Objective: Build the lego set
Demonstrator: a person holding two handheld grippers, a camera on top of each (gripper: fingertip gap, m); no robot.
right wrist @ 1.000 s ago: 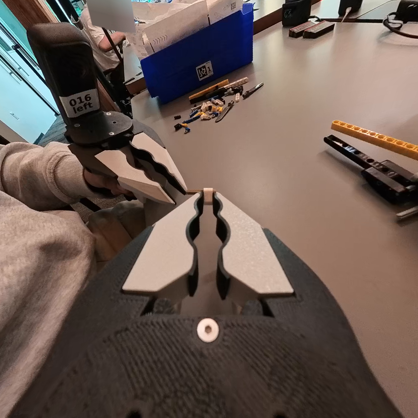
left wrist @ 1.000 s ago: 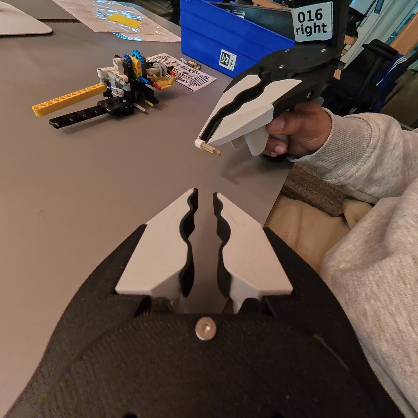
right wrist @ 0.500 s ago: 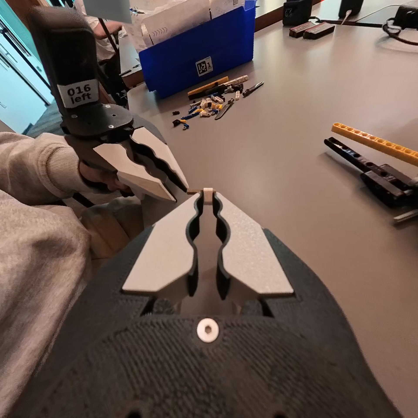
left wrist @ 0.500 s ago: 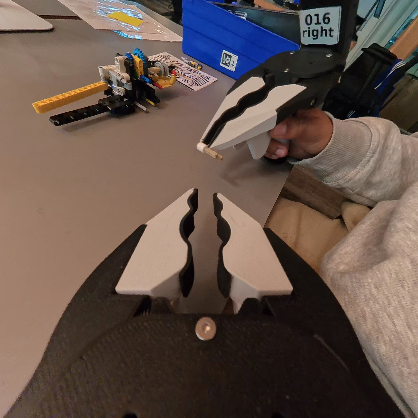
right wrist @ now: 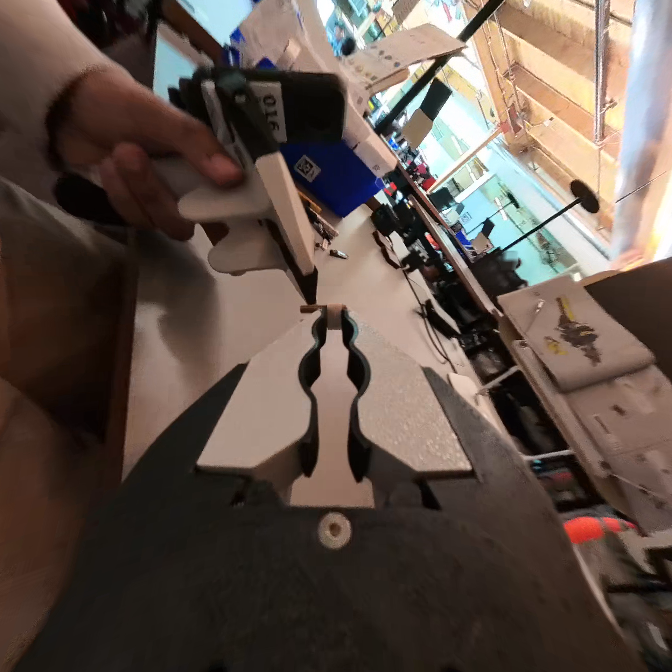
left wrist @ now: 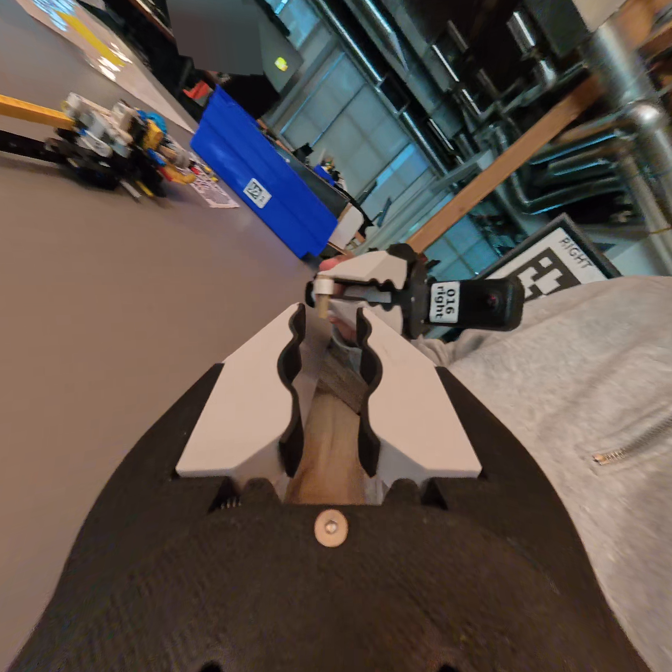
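My right gripper (right wrist: 332, 319) is shut on a small white bush (right wrist: 334, 311) with a tan pin (right wrist: 308, 308) sticking out to the left. In the left wrist view the right gripper (left wrist: 317, 291) comes in from the right, holding the white bush (left wrist: 323, 287) with the tan pin (left wrist: 322, 309) pointing down. My left gripper (left wrist: 329, 312) is open and empty, its tips on either side just below the pin. In the right wrist view the left gripper (right wrist: 308, 287) hangs just above the pin, held by a hand (right wrist: 138, 145). The part-built lego model (left wrist: 109, 149) lies far left on the table.
A blue bin (left wrist: 262, 189) stands at the back edge of the grey table (left wrist: 109, 309), with a patterned sheet (left wrist: 214, 192) beside the model. Loose parts (right wrist: 323, 232) lie near the blue bin (right wrist: 327, 171). A grey sleeve (left wrist: 545, 382) fills the right. My left and right fingertips are right by each other. The part-built lego model (left wrist: 109, 149) is about 20 cm from both grippers' fingertips.
Both grippers have rolled and lifted off the table. The left gripper has opened wider and come close up to the pin. The right gripper still holds the white bush.
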